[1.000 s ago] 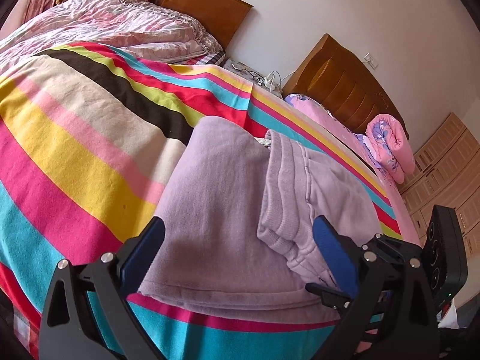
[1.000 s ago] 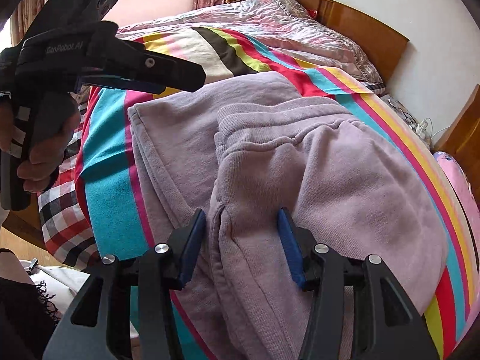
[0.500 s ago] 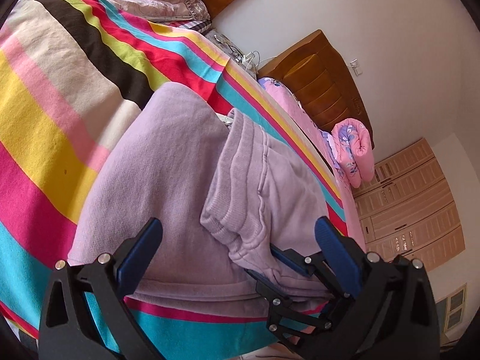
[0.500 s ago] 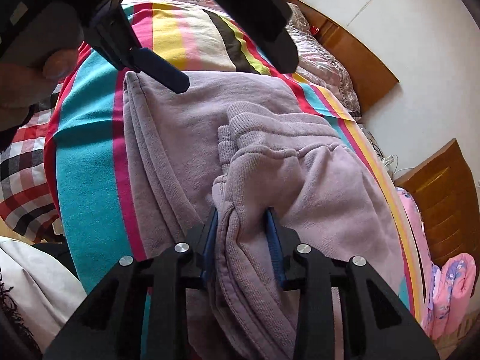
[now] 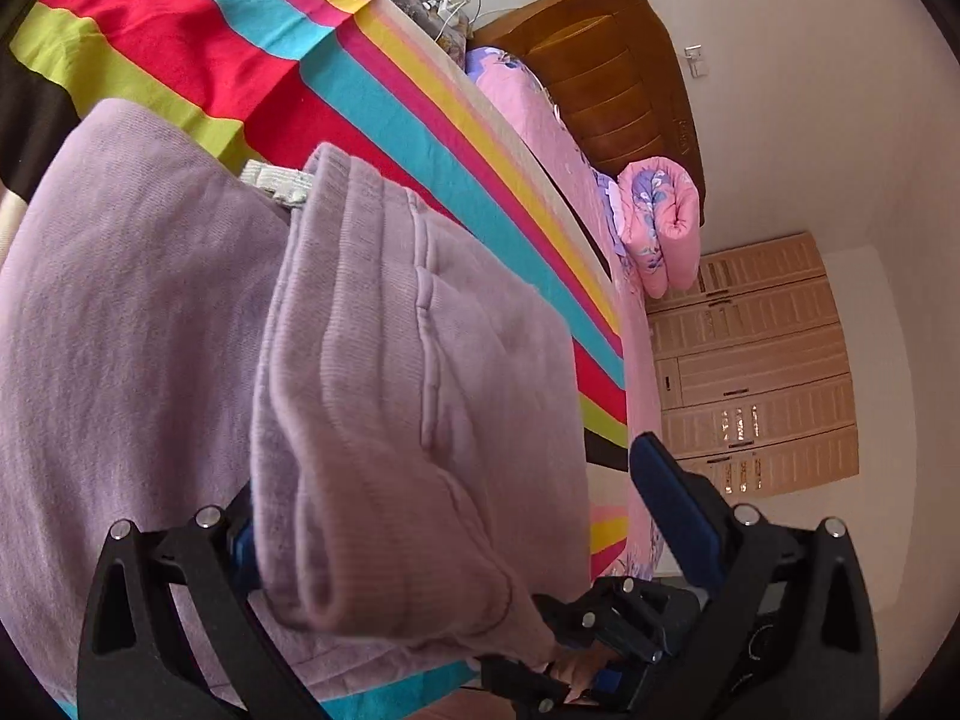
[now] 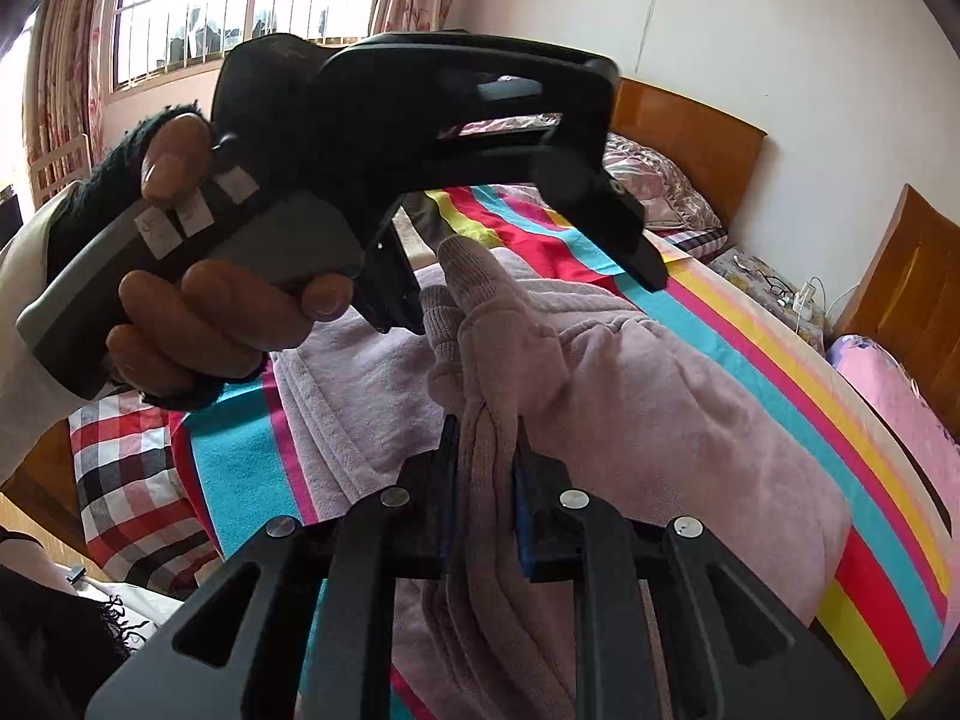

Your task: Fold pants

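The lilac pants (image 5: 150,330) lie partly folded on the striped blanket (image 5: 336,78). Their upper folded layer with the ribbed waistband (image 5: 384,396) is lifted off the lower layer. My left gripper (image 5: 444,504) is open, its jaws wide apart on either side of the raised fold. My right gripper (image 6: 483,450) is shut on the bunched edge of the pants (image 6: 630,396) and holds it up. The left gripper (image 6: 510,228), held by a hand (image 6: 198,312), hovers just beyond that edge in the right wrist view.
The bed has a wooden headboard (image 6: 690,138) and a quilt (image 6: 648,180) at its far end. A second bed with a pink cover (image 5: 540,138) and a rolled pink quilt (image 5: 660,222) stands beside it. A checked sheet (image 6: 126,468) hangs at the near edge. Wardrobes (image 5: 750,366) line the wall.
My right gripper closed on the pants' edge and lifted it. My left gripper moved in close, straddling the raised fold, still open.
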Tool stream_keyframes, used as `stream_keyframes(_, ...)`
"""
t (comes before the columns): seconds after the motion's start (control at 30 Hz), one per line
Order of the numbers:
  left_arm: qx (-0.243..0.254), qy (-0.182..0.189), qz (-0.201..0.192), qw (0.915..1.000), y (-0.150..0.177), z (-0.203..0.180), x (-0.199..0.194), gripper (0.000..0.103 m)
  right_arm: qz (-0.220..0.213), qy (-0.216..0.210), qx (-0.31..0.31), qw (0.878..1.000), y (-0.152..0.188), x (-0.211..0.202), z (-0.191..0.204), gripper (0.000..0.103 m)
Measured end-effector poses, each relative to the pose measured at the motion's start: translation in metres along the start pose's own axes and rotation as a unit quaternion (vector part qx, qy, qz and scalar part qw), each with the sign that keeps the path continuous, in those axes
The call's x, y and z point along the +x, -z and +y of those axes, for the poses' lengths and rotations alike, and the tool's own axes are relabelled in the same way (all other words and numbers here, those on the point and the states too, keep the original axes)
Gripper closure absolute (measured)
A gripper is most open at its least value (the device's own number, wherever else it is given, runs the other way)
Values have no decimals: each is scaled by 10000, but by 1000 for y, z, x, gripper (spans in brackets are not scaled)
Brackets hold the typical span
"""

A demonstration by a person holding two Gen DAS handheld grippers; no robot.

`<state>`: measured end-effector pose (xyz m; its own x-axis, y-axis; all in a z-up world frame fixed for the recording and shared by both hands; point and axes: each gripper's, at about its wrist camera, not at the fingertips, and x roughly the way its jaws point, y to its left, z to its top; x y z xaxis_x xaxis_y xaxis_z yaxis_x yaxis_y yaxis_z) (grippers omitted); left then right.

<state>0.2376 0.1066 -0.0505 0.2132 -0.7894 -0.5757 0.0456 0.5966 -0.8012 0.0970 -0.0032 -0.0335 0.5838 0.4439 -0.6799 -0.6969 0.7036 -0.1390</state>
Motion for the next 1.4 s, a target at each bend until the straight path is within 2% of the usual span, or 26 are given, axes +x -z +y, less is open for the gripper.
stream_keyframes(0.03, -7, -351, 44, 9994, -1, -1, 8, 18, 21, -86, -60, 9999, 1, -3, 1, 81)
stream_keyframes(0.07, 81, -814, 18, 9967, -2, -3, 12, 47, -23, -109, -61, 9999, 3, -10, -3, 71)
stream_keyframes(0.1, 214, -1146, -26, 9932, -1, -4, 14, 56, -158, -64, 29, 9998, 7, -22, -9, 63)
stream_keyframes(0.17, 344, -1123, -95, 9930, 1, -2, 12, 62, -515, -28, 457, 9976, 21, -53, -30, 25)
stream_keyframes(0.2, 359, -1085, -107, 9934, 0, 0, 11, 62, -641, -24, 780, 9949, 33, -70, -42, 20)
stream_keyframes(0.33, 433, -1121, -117, 9927, 3, 5, 11, 60, -484, 171, 2088, 9766, 97, -112, -78, 20)
stream_keyframes(0.43, 532, -1232, -150, 9908, 4, 2, 17, 58, -48, 393, 2391, 9702, 138, -124, -61, 20)
stream_keyframes(0.5, 539, -1251, -161, 9905, 4, 1, 18, 57, 191, 531, 2476, 9672, 153, -118, -51, 20)
stream_keyframes(0.7, 437, -1219, -163, 9914, 5, 4, 16, 57, 117, 690, 2443, 9672, 146, -86, -39, 20)
stream_keyframes(0.8, 395, -1179, -197, 9920, 7, 7, 15, 58, 198, 1114, 2126, 9706, 136, -63, -37, 20)
stream_keyframes(0.87, 501, -1296, -279, 9899, 11, 2, 10, 76, 244, 1395, 2129, 9668, 134, -55, -38, 20)
stream_keyframes(0.93, 1153, -1671, -406, 9783, 17, -29, 2, 81, 190, 1444, 2369, 9606, 137, -55, -42, 20)
stream_keyframes(0.97, 1509, -1714, -468, 9725, 19, -52, -4, 82, 158, 1496, 2501, 9565, 139, -56, -45, 20)
stream_keyframes(1.03, 2157, -1574, -604, 9618, 23, -100, -25, 82, 109, 1634, 2786, 9463, 144, -60, -55, 20)
stream_keyframes(1.1, 2626, -1468, -898, 9494, 30, -135, -57, 82, 235, 1742, 2875, 9415, 146, -58, -59, 19)
stream_keyframes(1.17, 2797, -1465, -1210, 9411, 40, -145, -91, 82, 224, 1838, 2677, 9455, 142, -59, -52, 19)
stream_keyframes(1.2, 2717, -1520, -1394, 9400, 43, -135, -105, 82, 229, 1884, 2545, 9483, 139, -59, -48, 19)
stream_keyframes(1.23, 2519, -1525, -1506, 9437, 44, -114, -116, 81, 229, 1936, 2447, 9498, 137, -58, -46, 19)
stream_keyframes(1.27, 2190, -1460, -1507, 9529, 44, -84, -122, 81, 274, 1957, 2420, 9499, 137, -56, -45, 19)
stream_keyframes(1.3, 1735, -1412, -1443, 9639, 41, -47, -122, 81, 353, 1906, 2456, 9498, 139, -52, -47, 19)
stream_keyframes(1.33, 1363, -1457, -1348, 9706, 37, -11, -117, 80, 348, 1818, 2542, 9493, 142, -50, -49, 19)
stream_keyframes(1.4, 914, -1650, -1068, 9762, 34, 46, -92, 79, 343, 1763, 2611, 9485, 144, -50, -53, 17)
